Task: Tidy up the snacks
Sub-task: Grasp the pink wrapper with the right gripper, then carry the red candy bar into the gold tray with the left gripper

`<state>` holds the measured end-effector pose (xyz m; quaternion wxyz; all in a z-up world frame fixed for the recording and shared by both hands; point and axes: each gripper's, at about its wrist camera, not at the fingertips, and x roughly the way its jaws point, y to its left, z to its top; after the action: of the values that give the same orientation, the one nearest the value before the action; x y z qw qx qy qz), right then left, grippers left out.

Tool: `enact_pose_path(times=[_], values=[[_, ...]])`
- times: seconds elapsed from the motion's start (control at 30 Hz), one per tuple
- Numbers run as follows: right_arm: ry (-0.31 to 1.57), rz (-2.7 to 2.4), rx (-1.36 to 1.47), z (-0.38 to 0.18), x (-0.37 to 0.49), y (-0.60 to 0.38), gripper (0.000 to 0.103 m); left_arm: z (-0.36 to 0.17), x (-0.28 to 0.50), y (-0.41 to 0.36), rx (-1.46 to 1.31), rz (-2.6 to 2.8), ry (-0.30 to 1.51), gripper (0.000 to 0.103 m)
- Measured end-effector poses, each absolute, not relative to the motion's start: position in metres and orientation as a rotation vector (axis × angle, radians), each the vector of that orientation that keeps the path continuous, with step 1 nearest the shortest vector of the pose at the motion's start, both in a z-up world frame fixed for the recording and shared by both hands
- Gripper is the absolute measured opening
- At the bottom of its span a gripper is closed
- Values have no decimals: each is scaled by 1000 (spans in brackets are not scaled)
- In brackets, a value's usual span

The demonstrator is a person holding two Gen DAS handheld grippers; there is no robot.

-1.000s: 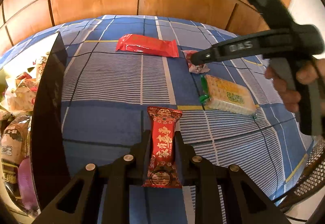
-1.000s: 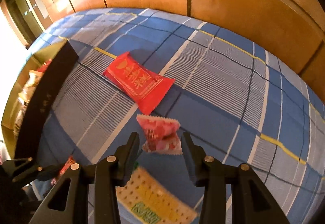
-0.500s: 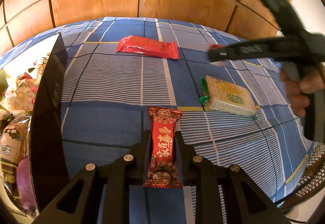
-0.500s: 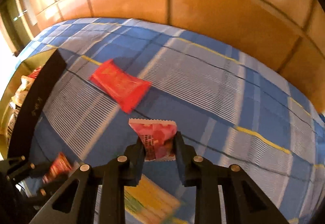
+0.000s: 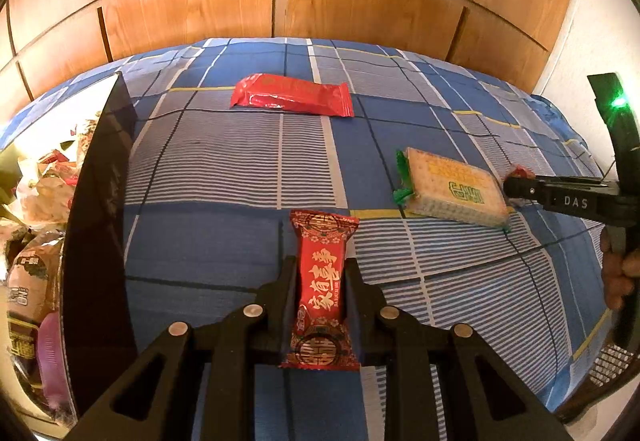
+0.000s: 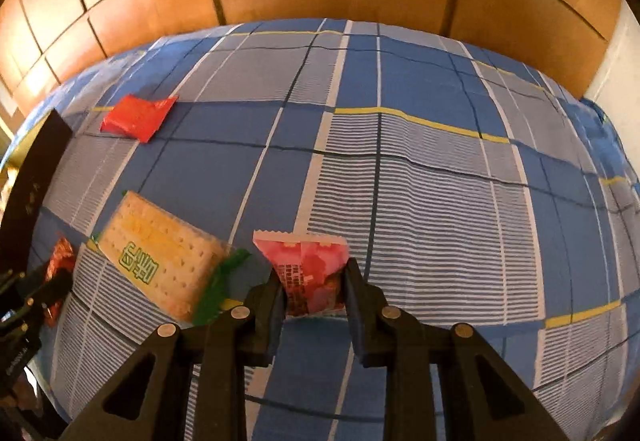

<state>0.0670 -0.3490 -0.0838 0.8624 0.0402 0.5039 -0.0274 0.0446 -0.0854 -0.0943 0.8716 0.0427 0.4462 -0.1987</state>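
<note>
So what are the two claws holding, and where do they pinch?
Left claw pinches the red candy at its middle. Right claw pinches the pink candy near its bottom end.

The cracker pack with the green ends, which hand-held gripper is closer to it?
Right. The right hand-held gripper sits just beside the cracker pack; the left hand-held gripper is farther away.

Four snacks over a blue plaid sheet

Red candy (image 5: 320, 281) and pink packet (image 6: 310, 273) are clamped; cracker pack (image 5: 452, 187) and long red wrapper (image 5: 292, 100) lie flat, well apart.
</note>
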Motion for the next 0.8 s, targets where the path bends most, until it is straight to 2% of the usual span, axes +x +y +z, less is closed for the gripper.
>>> enact_pose_path(times=[0.8], values=[[916,-71,97,-90,52,-349,28,-94,44,-90,121,-389,924,22]])
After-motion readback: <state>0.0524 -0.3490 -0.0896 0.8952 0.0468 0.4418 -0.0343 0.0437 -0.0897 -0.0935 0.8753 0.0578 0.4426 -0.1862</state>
